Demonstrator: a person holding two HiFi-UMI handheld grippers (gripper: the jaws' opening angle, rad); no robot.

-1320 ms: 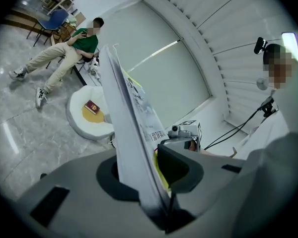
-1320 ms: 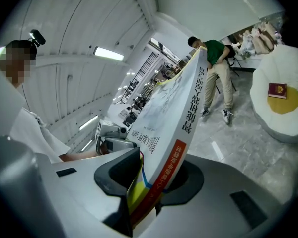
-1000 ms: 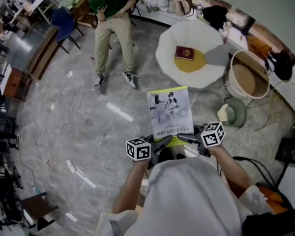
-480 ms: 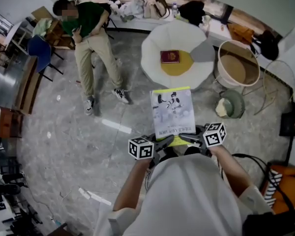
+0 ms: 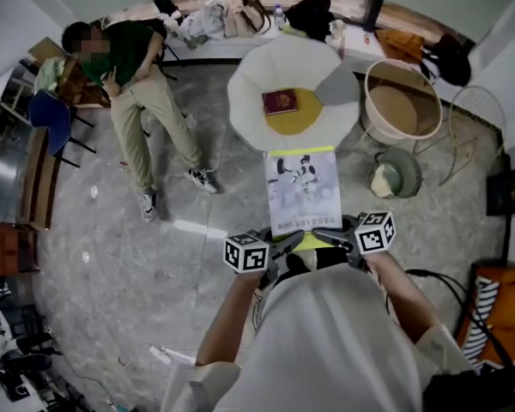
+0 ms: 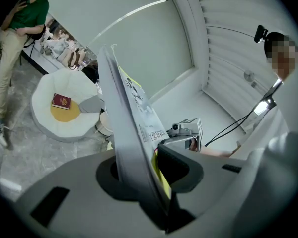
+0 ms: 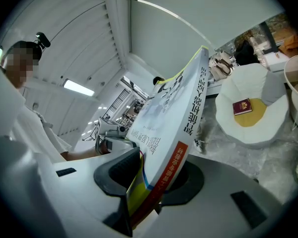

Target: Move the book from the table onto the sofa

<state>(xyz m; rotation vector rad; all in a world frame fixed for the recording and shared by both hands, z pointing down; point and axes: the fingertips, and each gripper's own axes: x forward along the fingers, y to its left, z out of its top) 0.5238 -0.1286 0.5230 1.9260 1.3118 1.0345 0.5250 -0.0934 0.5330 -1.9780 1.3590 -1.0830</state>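
We see the book (image 5: 303,187), a thin pale paperback with a yellow-green edge, held out in the air, cover up. Its near edge is clamped in the left gripper (image 5: 285,245) and the right gripper (image 5: 330,235). From above, its far edge meets the near rim of the round white sofa (image 5: 309,58).

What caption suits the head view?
A white paperback clamped by left gripper and right gripper, before a white round sofa bearing a red book.
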